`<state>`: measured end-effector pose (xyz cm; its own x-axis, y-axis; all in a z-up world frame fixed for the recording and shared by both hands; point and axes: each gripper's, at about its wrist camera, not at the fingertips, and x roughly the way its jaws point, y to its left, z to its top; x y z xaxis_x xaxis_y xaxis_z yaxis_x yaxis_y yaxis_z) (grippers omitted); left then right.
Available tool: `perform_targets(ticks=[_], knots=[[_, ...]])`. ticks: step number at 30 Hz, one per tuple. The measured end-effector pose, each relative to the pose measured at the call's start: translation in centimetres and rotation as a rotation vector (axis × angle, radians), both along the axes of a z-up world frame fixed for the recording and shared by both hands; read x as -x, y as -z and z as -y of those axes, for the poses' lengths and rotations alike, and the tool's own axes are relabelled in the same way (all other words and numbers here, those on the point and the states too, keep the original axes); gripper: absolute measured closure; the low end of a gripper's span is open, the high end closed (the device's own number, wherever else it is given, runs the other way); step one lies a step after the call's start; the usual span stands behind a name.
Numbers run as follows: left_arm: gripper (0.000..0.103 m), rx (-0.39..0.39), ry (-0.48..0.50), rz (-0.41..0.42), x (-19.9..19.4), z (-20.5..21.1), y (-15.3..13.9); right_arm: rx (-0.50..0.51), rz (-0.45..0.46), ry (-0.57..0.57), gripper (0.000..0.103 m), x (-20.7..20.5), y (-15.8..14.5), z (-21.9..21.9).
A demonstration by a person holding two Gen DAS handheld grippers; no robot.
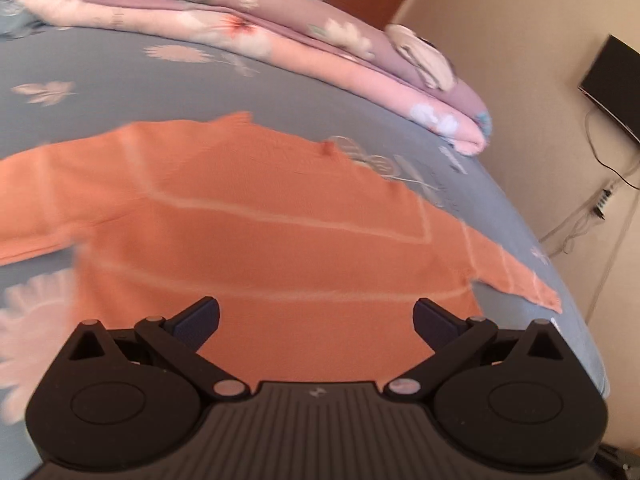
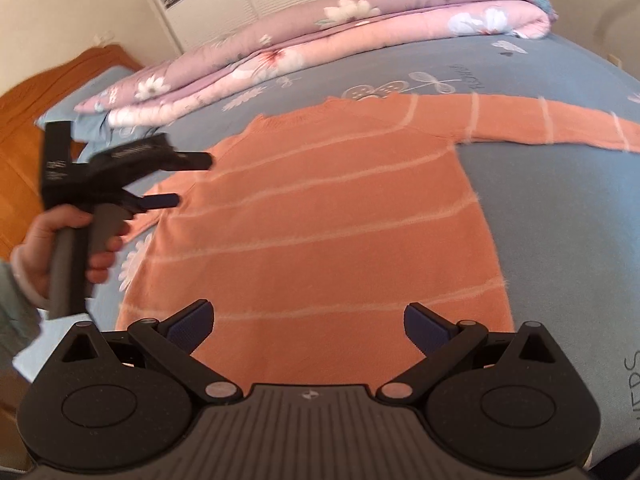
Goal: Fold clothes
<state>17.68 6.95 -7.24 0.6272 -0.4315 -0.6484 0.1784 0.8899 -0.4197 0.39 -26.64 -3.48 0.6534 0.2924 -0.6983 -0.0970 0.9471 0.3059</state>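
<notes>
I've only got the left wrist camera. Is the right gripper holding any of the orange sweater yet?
Observer: No. The right gripper is open, its fingers spread wide over the hem end of the orange sweater, and there is nothing between them.
Operator: How does my left gripper look from that side?
Observer: The left gripper is open too. A hand holds it by the handle, over the sweater's shoulder area on the side toward the wooden headboard. I can't tell whether it touches the fabric.
</notes>
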Motion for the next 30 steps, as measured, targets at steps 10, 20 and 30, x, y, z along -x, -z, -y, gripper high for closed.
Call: perform_targets(ticks=[10,20,30], knots=[[0.001,-0.063,-0.347,-0.119,6.1,-12.4,1.3,0.196,0.054,-0.170,0.000,-0.8,-2.8,-8.7],[0.001,0.127,-0.605,-0.019,9.5,-25.7,3.3,0.250,0.048,-0.324,0.000,-1.0,-3.5,-16.5],[0.001,0.320,-0.673,0.210,2.9,-34.6,7.4,0.326,-0.022,-0.429,0.000,-1.3,-1.8,-20.8]])
